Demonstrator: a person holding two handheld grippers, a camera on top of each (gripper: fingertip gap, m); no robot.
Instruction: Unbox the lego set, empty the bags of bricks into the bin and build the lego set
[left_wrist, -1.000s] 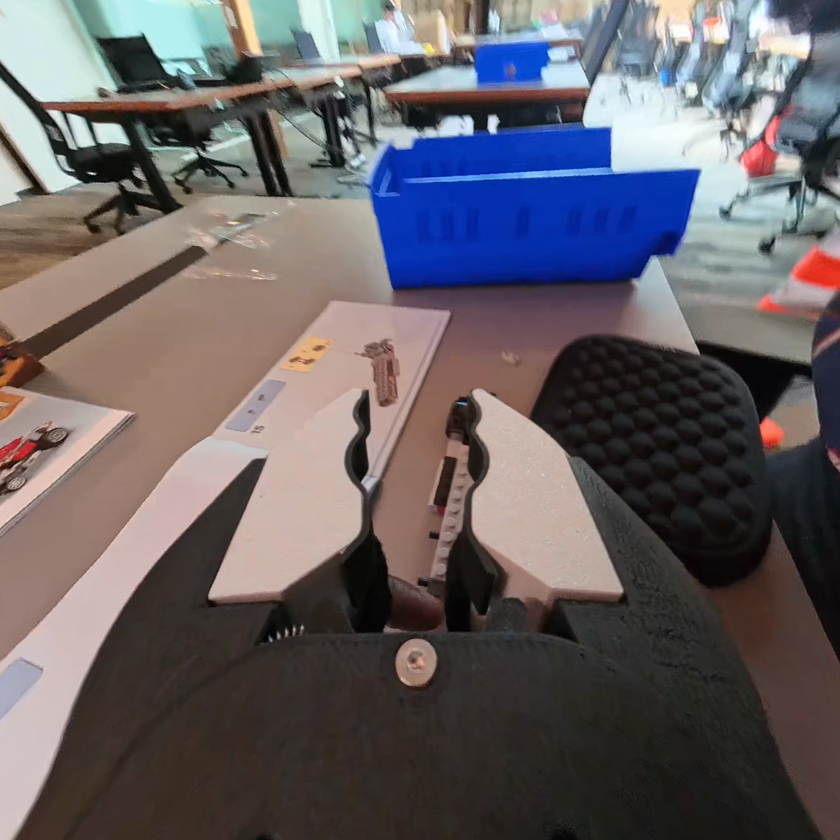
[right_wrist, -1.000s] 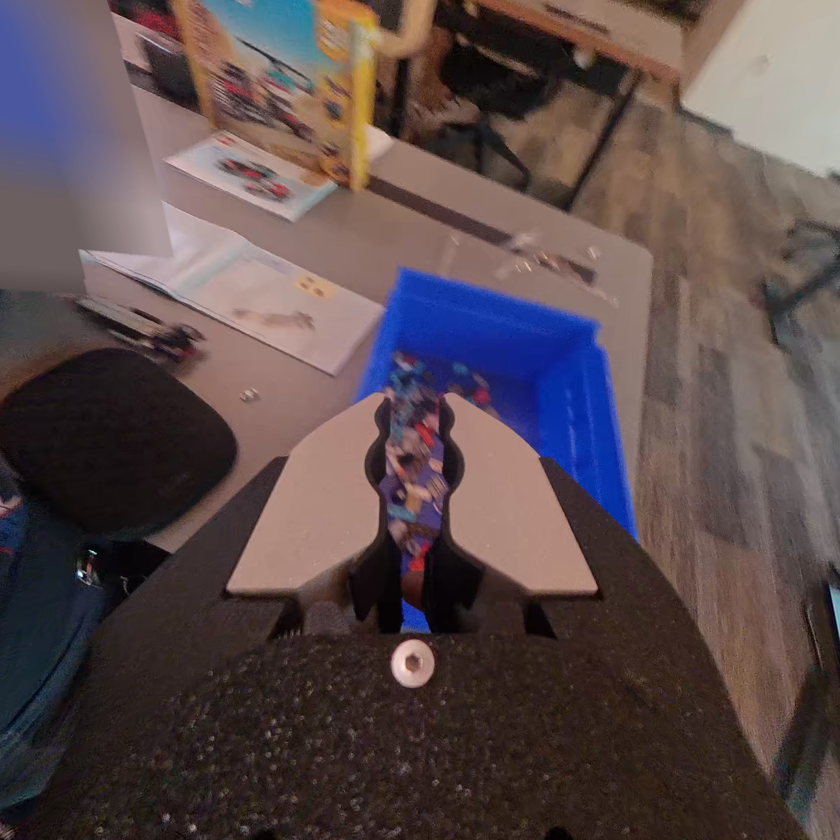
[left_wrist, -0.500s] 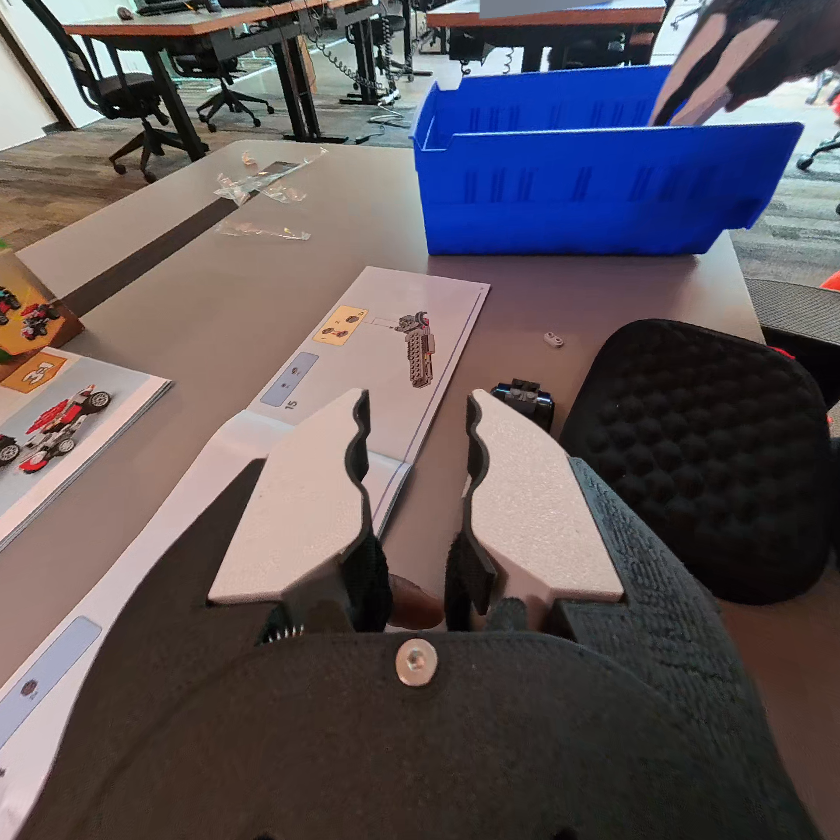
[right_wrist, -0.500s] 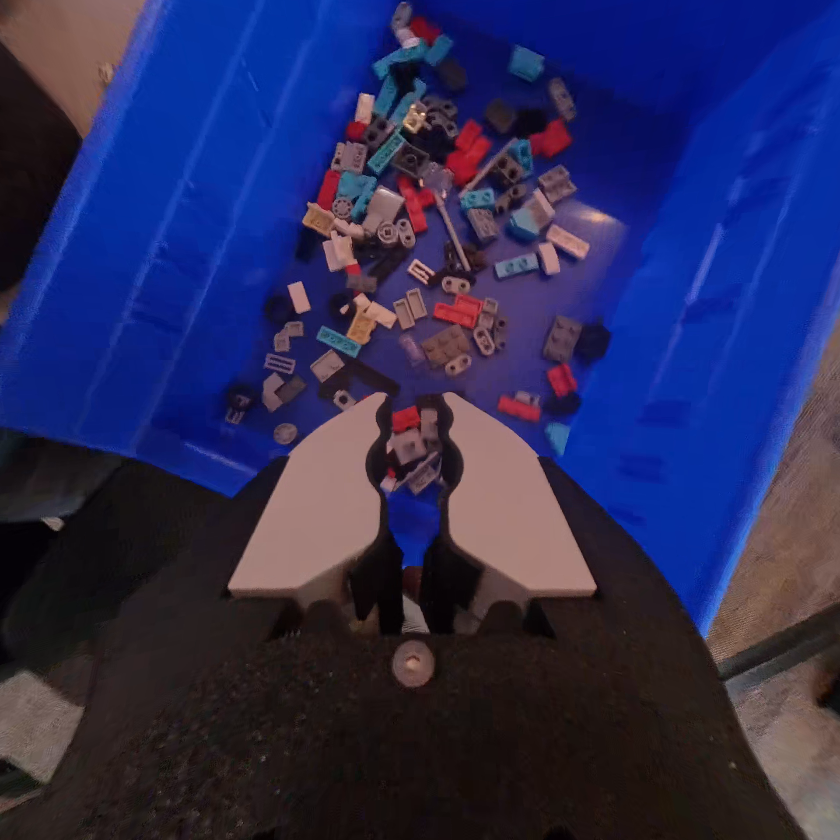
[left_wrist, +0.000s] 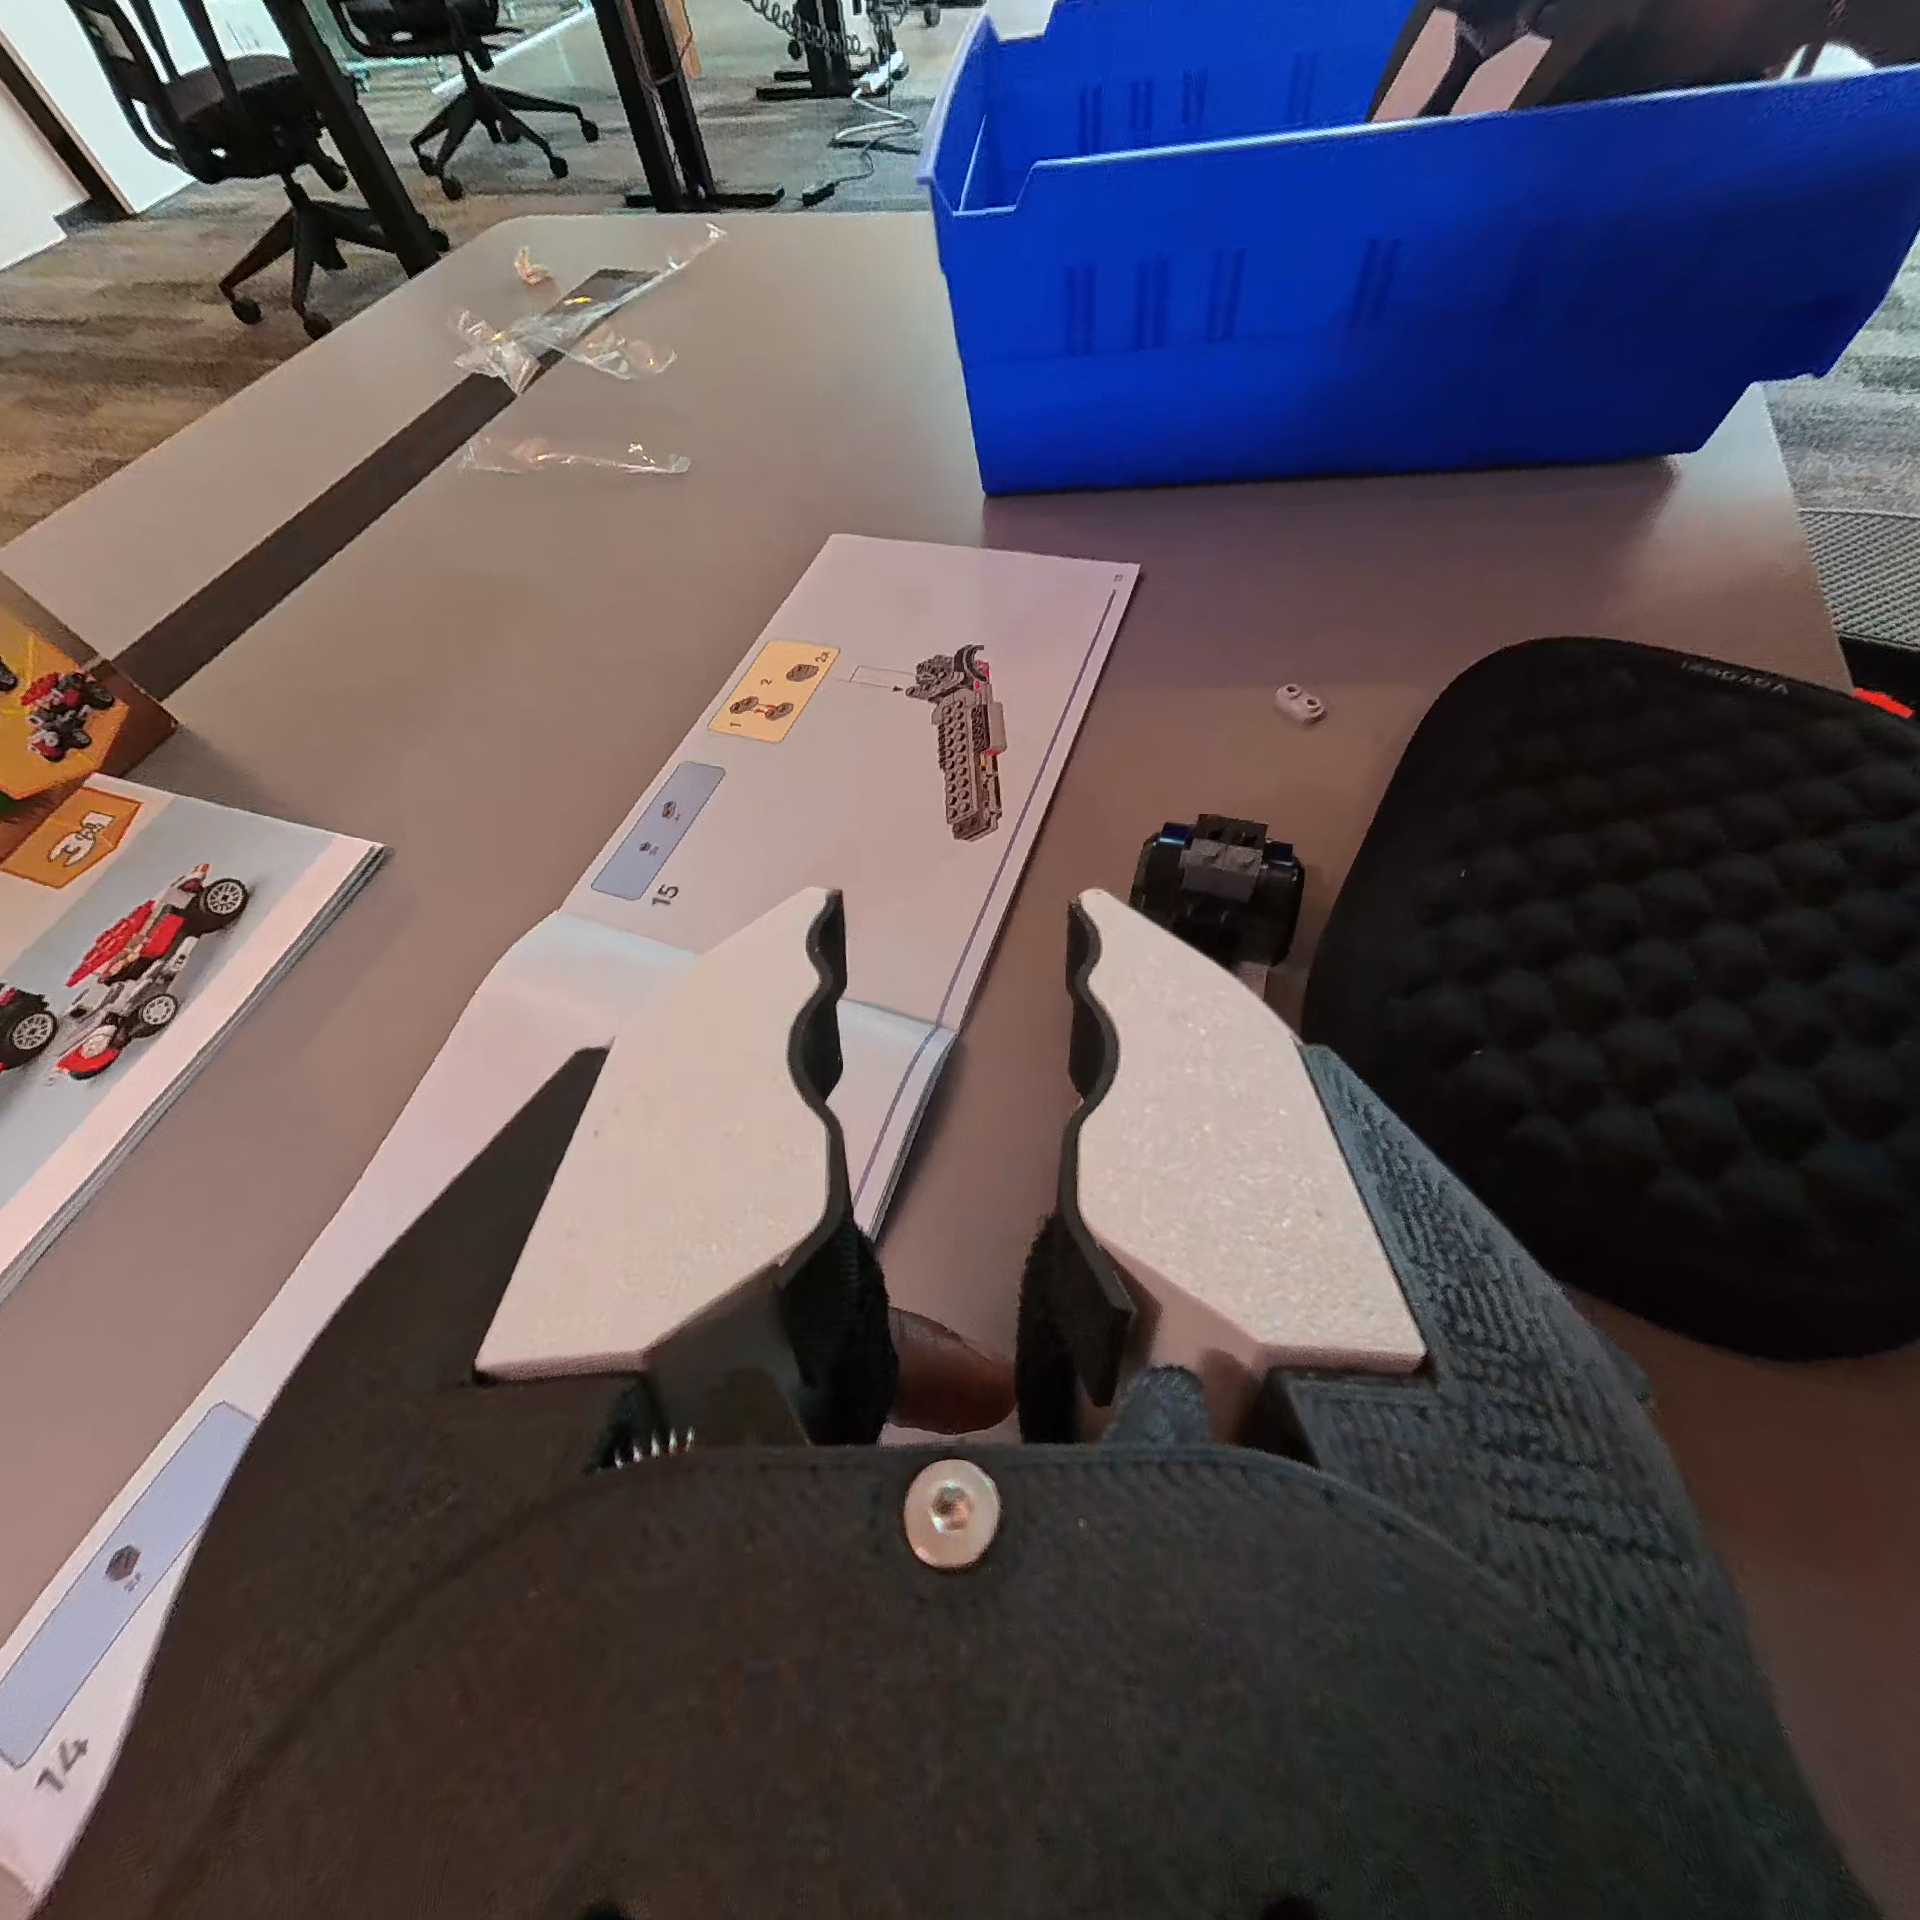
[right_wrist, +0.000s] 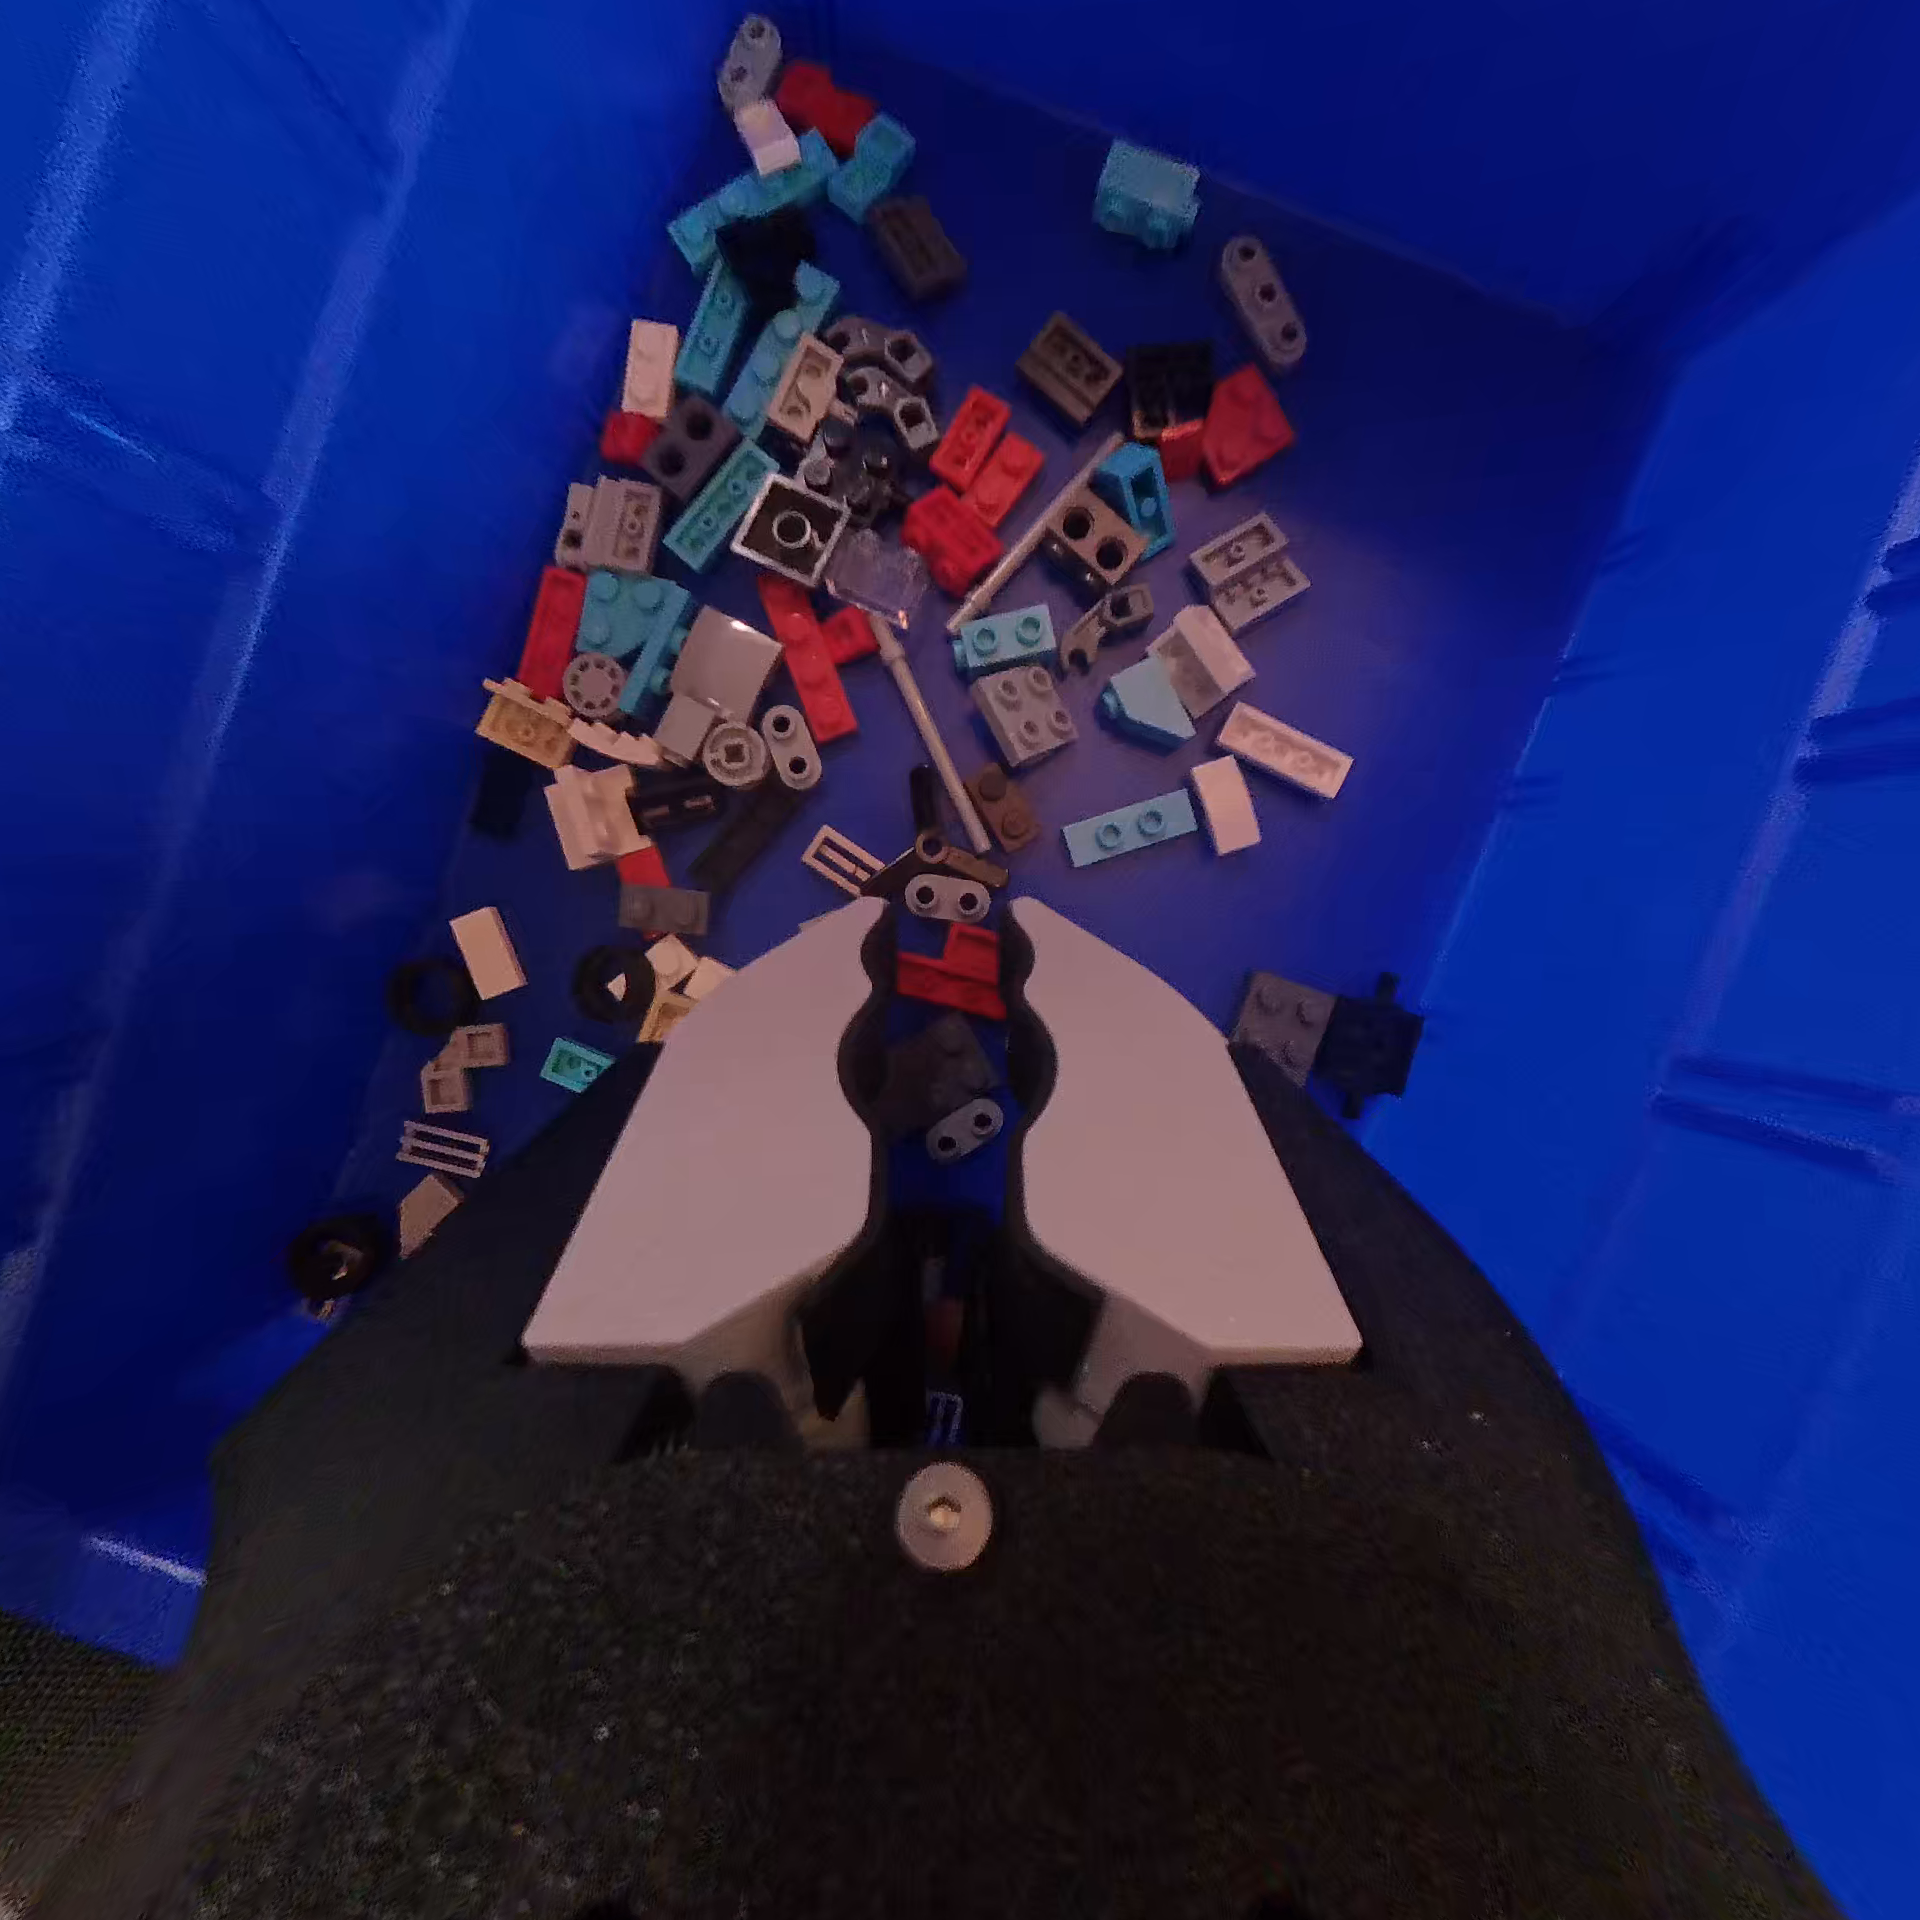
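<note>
Left tongs (left_wrist: 951, 914) low over the grey bench (left_wrist: 727, 343), jaws spread wide, nothing between them. Landmark: the open instruction booklet (left_wrist: 894, 748), flat on the bench. Left finger lies over the booklet's near right edge; right finger sits off the page over bare bench. Small dark partial build (left_wrist: 1218, 881) rests on the bench just right of the booklet, just beyond the right fingertip, not touched. Tiny grey loose piece (left_wrist: 1300, 704) further right of the booklet, apart from the build. Black dimpled pad (left_wrist: 1662, 966) right of both. Blue bin (left_wrist: 1403, 312) stands beyond the booklet's far end; right tongs (left_wrist: 1455, 62) reach down into it from above. Second booklet (left_wrist: 156, 966) and a corner of the box (left_wrist: 52, 707) left of the open booklet; clear empty bags (left_wrist: 561, 343) beyond it to the left. Inside the bin (right_wrist: 260, 520): right tongs (right_wrist: 945, 914) hang just above the scattered bricks (right_wrist: 883, 520), jaws parted a modest way, gripping nothing. A red piece (right_wrist: 951, 977) and a grey two-hole plate (right_wrist: 943, 899) show in the gap, lying on the bin floor.
</note>
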